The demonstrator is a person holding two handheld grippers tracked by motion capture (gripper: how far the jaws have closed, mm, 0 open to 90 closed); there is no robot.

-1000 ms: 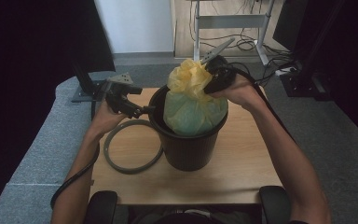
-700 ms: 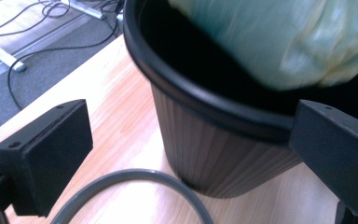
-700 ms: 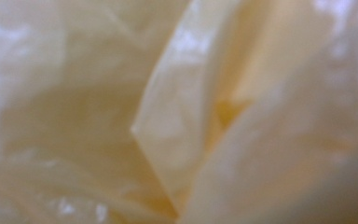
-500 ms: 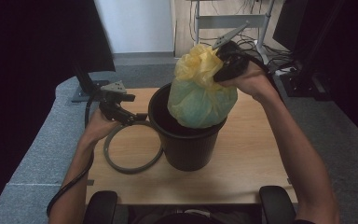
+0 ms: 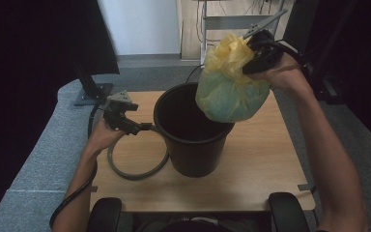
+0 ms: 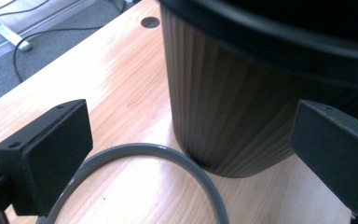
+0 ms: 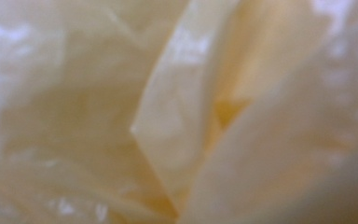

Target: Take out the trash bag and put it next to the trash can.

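This looks like a lab or work room: a small light wooden desk on grey carpet floor, loose black cables, and a metal shelf frame behind.

One black bin on wooden surface. One yellow bag, filled, gathered at top. One grey ring lying flat beside bin. Two tongs: left tongs, right tongs.

High view overlooks the bin; left gripper view hugs it.
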